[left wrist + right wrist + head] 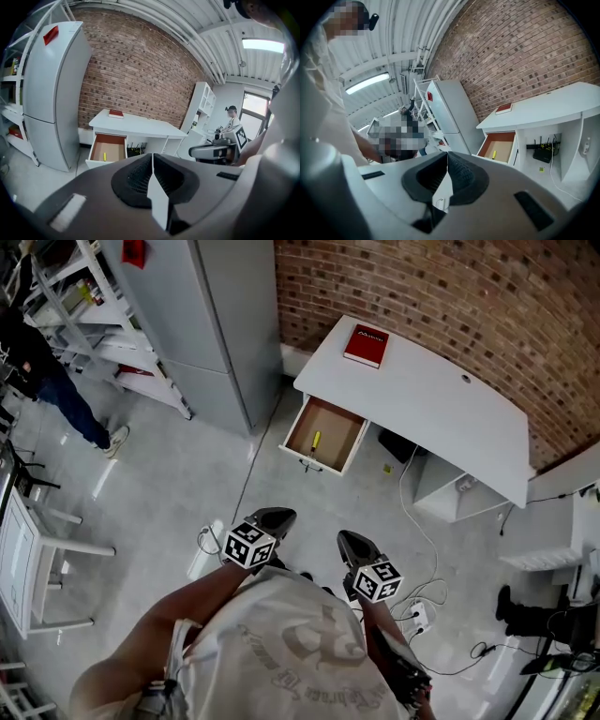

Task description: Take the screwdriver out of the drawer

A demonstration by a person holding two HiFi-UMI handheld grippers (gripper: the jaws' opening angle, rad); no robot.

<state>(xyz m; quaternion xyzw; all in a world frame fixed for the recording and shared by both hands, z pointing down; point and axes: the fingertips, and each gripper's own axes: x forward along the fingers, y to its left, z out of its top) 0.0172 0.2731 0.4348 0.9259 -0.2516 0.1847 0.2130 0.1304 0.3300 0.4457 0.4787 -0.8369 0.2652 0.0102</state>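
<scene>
A white desk [441,399] stands against the brick wall, and its drawer [298,430] is pulled open. In the drawer lies a small yellow screwdriver [316,439], also seen in the left gripper view as the screwdriver [104,156] and in the right gripper view as the screwdriver [493,154]. Both grippers are held close to the person's body, well short of the desk. My left gripper [278,517] is shut with nothing in it, its pads meeting [152,161]. My right gripper [350,540] is also shut and holds nothing [446,161].
A red book [366,344] lies on the desk. A tall grey fridge [211,324] stands left of the drawer, with shelving [103,324] and a standing person [42,376] further left. Cables and a power strip [422,615] lie on the floor at right.
</scene>
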